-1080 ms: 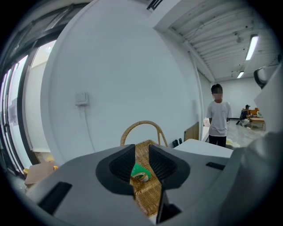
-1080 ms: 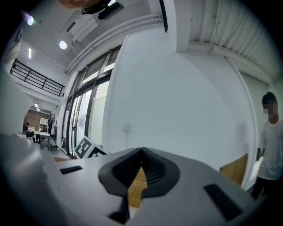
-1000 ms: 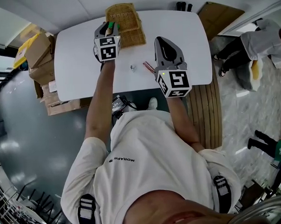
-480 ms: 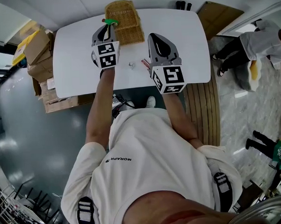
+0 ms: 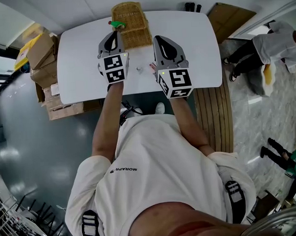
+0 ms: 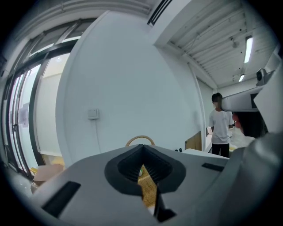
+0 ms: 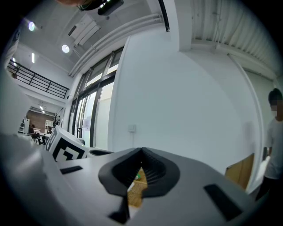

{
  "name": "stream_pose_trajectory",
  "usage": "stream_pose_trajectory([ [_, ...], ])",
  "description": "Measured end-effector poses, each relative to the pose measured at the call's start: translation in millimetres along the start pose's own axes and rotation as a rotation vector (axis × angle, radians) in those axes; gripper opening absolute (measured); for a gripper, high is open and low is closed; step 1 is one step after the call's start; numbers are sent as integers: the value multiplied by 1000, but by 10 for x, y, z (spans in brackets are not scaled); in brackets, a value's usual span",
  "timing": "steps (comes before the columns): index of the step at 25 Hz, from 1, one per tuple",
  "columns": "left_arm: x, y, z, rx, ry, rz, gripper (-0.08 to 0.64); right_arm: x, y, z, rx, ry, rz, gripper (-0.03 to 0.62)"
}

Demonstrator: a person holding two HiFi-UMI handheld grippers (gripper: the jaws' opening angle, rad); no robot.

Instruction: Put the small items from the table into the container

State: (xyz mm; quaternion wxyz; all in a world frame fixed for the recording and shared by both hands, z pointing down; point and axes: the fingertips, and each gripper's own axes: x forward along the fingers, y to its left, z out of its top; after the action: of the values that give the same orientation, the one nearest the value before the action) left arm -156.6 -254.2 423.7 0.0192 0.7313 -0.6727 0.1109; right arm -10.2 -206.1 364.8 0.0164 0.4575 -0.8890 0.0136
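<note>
Judging by how things lay, the job was partly done. A wicker basket [image 5: 134,35] stood at the far edge of the white table [image 5: 82,69], and a small green item [image 5: 117,24] sat at its left rim; whether it lay fully inside or only perched on the edge could not be told from the head view. The basket's weave hid anything else that might have been in it.

Two small items were left on the bare tabletop, close together on the near side of the basket: a little silvery piece [image 5: 139,69] and, just beside it, a thin reddish one [image 5: 153,67], partly covered by the right gripper. Both were too small to name more closely.

The left gripper [image 5: 114,35] hung near the basket's left front corner with its jaws pressed together and nothing between them; only a sliver of the basket showed past them in its own view. The right gripper [image 5: 159,40] was at the basket's right front corner, jaws likewise together and empty, pointing toward the basket.

What remained, then, was to pick up those two pieces and drop them in.
</note>
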Motion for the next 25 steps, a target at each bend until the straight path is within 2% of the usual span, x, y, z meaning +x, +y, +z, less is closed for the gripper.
stream_pose_trajectory([
  [12, -425, -153, 250, -85, -59, -6, 3, -49, 35, -6, -3, 3, 2, 5],
  [21, -707, -279, 331, -92, -108, -14, 3, -105, 25, 4, -5, 1, -3, 5],
  [25, -800, -302, 383, -68, -137, -3, 3, -117, 27, -5, -4, 2, -2, 5],
])
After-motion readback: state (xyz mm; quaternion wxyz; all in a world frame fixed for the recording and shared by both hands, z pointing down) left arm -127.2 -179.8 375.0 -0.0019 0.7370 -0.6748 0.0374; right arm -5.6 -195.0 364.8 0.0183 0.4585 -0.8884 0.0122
